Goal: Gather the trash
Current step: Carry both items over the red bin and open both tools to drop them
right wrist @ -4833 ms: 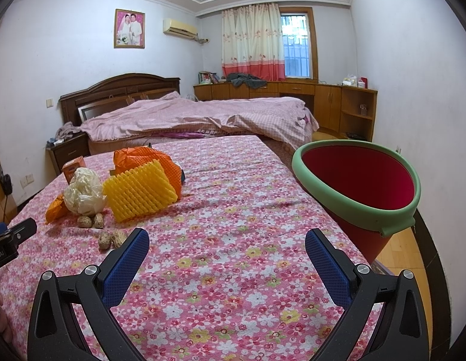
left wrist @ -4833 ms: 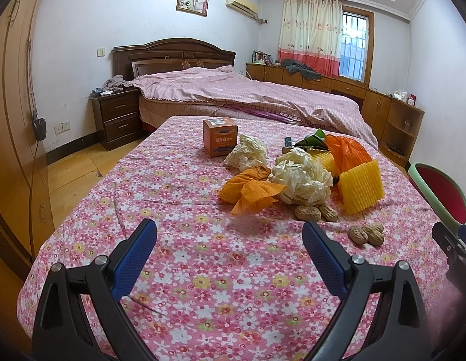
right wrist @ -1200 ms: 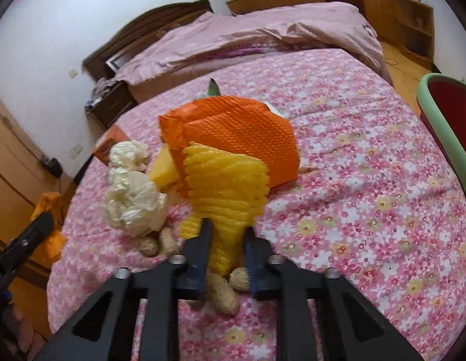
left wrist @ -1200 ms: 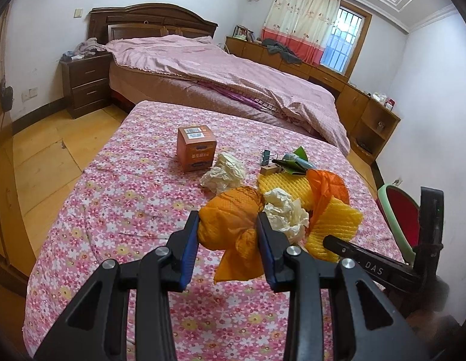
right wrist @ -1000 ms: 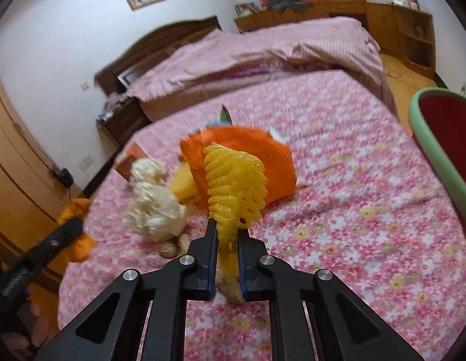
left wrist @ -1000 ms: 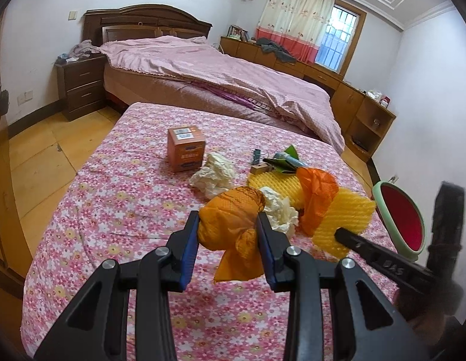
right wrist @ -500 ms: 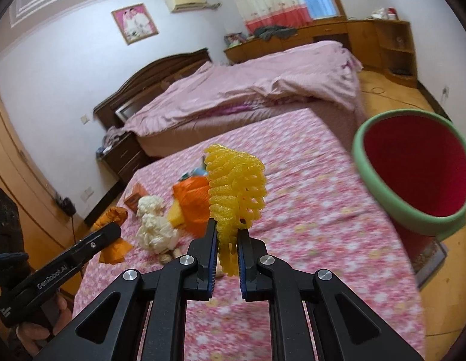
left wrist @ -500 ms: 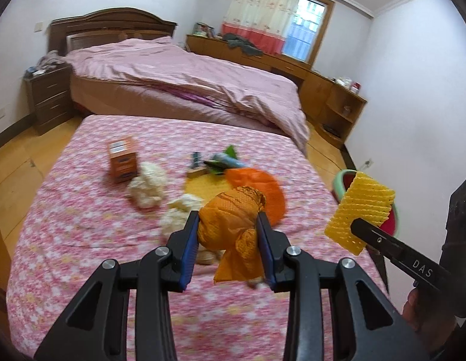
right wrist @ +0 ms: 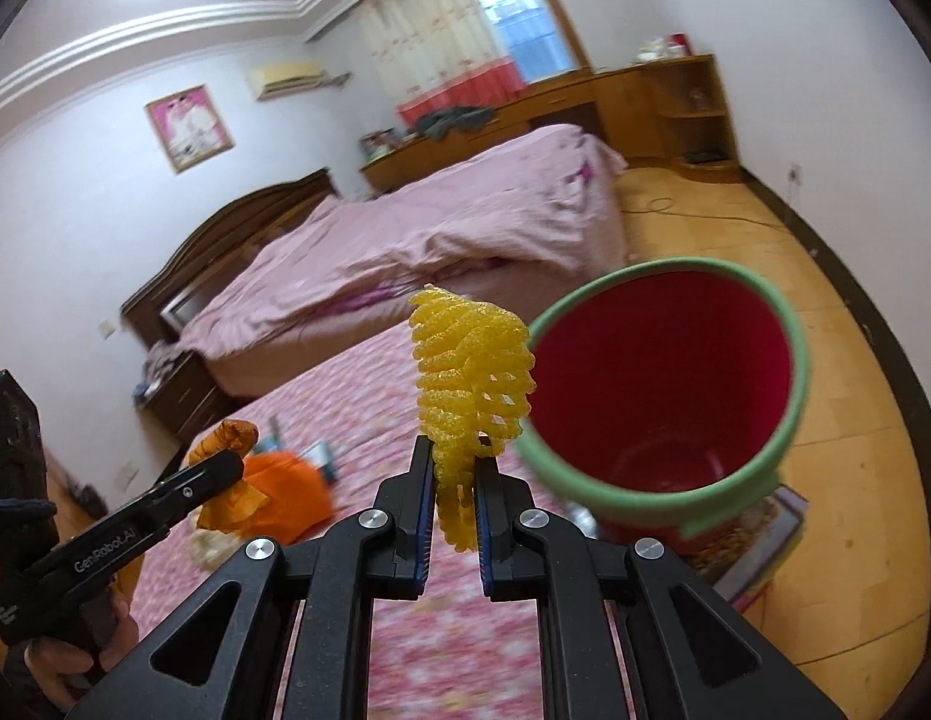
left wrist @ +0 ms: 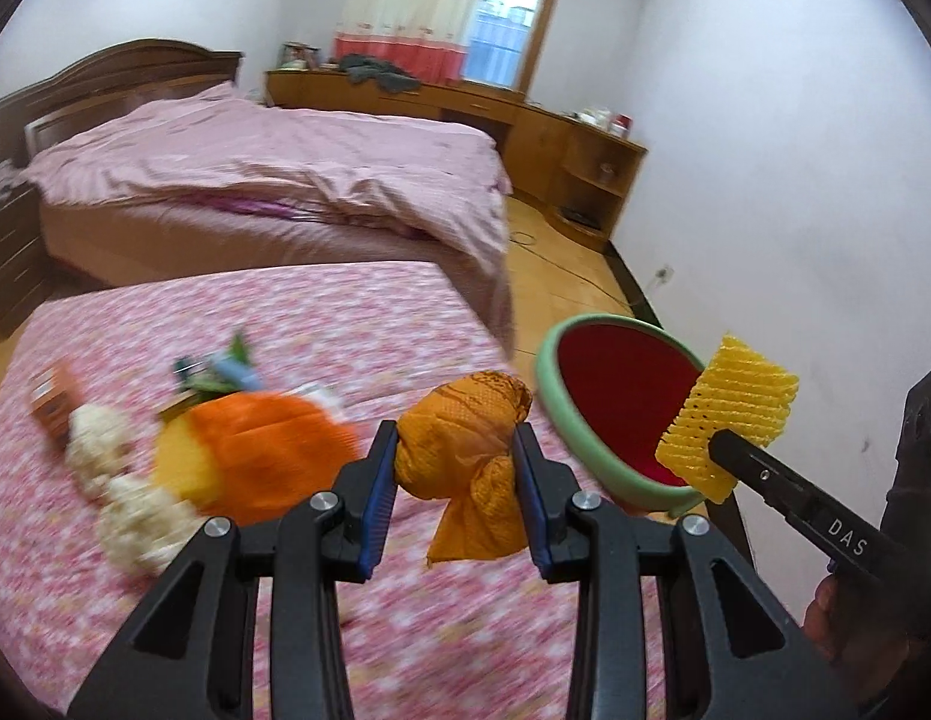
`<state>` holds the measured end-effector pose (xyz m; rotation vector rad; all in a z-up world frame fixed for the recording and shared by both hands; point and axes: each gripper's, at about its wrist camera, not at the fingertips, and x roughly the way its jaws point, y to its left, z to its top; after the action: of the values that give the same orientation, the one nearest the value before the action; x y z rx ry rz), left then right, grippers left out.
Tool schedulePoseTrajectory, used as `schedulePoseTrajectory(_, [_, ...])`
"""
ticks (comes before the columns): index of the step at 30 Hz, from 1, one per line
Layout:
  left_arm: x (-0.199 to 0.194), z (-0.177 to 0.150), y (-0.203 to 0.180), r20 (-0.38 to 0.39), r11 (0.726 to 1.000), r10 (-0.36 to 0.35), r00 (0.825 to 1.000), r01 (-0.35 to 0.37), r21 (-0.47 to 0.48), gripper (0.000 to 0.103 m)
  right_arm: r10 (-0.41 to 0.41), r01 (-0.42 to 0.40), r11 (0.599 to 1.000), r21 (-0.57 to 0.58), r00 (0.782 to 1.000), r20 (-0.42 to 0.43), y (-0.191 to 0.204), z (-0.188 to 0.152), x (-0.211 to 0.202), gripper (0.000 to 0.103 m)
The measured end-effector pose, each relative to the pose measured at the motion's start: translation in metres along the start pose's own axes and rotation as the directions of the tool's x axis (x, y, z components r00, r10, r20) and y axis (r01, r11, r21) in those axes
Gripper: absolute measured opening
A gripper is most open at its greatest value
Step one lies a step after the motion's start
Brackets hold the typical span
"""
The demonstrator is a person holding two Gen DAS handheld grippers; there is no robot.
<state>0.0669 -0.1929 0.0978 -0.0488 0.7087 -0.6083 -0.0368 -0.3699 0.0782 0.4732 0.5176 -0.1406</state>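
Note:
My left gripper (left wrist: pixel 456 480) is shut on a crumpled orange mesh bag (left wrist: pixel 465 438), held above the flowered bed near its right edge. My right gripper (right wrist: pixel 453 480) is shut on a yellow foam fruit net (right wrist: pixel 468 372) and holds it at the rim of the red bin with a green rim (right wrist: pixel 795 348). The net (left wrist: pixel 726 414) and the bin (left wrist: pixel 549 396) also show in the left wrist view, the net over the bin's near right rim. The orange bag (right wrist: pixel 225 444) shows at the left of the right wrist view.
On the flowered bedspread (left wrist: pixel 135 324) lie an orange foam net (left wrist: pixel 267 438), white crumpled paper (left wrist: pixel 135 516), a small orange box (left wrist: pixel 54 399) and small green and blue items (left wrist: pixel 225 369). A second bed (left wrist: pixel 255 180) stands behind. The bin stands on the wooden floor (right wrist: pixel 855 420).
Both grippers have swung right toward the bin with their loads. The yellow net has gone from beside the bin to its rim. The pile on the bed has dropped to the left.

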Motion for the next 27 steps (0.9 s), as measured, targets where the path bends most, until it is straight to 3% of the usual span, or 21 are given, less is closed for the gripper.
schedulePoseTrajectory(10, [0.078, 0.012, -0.066, -0.089, 0.993, -0.086, 0.992, 0.093, 0.076, 0.037, -0.1, 0.099, 0.99, 0.096, 0.995, 0.004, -0.073, 0.008, 0.004, 0.012])
schedulePoseTrajectory(24, [0.143, 0.009, -0.102, -0.164, 0.98, -0.114, 0.98, 0.138, 0.143, 0.038, -0.14, 0.142, 0.981, 0.134, 0.99, -0.027, -0.101, 0.013, 0.033, 0.014])
schedulePoseTrajectory(27, [0.147, 0.008, -0.103, -0.173, 0.979, -0.118, 0.978, 0.144, 0.146, 0.046, -0.142, 0.146, 0.98, 0.134, 0.989, -0.038, -0.104, 0.015, 0.039, 0.015])
